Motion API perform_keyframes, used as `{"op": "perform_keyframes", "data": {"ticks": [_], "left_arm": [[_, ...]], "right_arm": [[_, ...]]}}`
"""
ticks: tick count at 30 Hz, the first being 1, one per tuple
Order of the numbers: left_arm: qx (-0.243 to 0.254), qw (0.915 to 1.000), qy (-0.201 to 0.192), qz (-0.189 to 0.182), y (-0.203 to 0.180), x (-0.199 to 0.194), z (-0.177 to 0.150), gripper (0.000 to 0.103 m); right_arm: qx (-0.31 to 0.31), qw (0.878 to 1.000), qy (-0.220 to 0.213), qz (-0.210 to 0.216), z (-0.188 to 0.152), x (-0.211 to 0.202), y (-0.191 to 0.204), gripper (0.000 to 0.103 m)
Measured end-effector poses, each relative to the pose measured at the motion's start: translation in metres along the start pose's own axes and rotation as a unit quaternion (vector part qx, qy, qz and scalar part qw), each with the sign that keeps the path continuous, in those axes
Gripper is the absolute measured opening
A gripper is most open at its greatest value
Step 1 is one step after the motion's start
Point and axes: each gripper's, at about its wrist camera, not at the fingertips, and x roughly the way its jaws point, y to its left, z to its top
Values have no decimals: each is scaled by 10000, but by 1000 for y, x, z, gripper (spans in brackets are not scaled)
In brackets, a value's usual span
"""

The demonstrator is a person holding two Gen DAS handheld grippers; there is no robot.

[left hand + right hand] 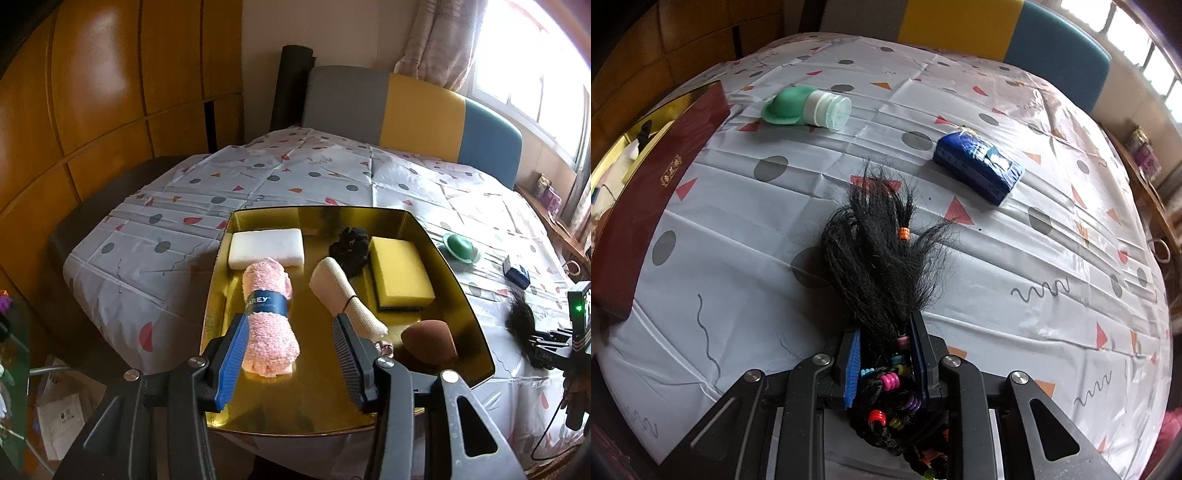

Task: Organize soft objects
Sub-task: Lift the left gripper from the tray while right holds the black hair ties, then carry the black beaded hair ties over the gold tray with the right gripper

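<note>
Tabletop (960, 280) under patterned cloth; gold tray (458, 266) already held sponges and rolled towels. Step in hand, judged: carrying beaded black hair bundle (879, 258) toward tray. Right claw (886, 354) pinched bundle near beads, strands hanging over cloth. Left claw (291, 332) spread, empty, above pink towel (269, 317). Next: swing left, clear tray wall, release. Bundle's lower end hidden behind claw.
</note>
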Motion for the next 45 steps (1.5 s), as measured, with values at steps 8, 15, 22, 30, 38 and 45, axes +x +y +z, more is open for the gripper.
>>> {"op": "perform_keyframes", "data": {"ticks": [8, 15, 22, 30, 38, 45], "left_arm": [[-147, 9999, -65, -9, 13, -2, -1, 47], [-306, 9995, -76, 90, 28, -1, -5, 47], [-366, 9992, -103, 90, 34, -2, -6, 47], [-416, 9991, -70, 72, 37, -1, -8, 47], [-477, 9988, -56, 87, 43, 0, -9, 47], [-656, 9976, -85, 195, 59, -1, -9, 47]], "right_arm": [[241, 9993, 94, -277, 6, -2, 7, 20], [744, 9971, -83, -144, 7, -17, 3, 19], [1006, 9939, -353, 292, 12, -40, 15, 16], [682, 9884, -1026, 893, 42, -86, 71, 7], [297, 9756, -1345, 1708, 67, -122, 133, 6], [-219, 9593, -1750, 2208, 81, -168, 182, 5]]}}
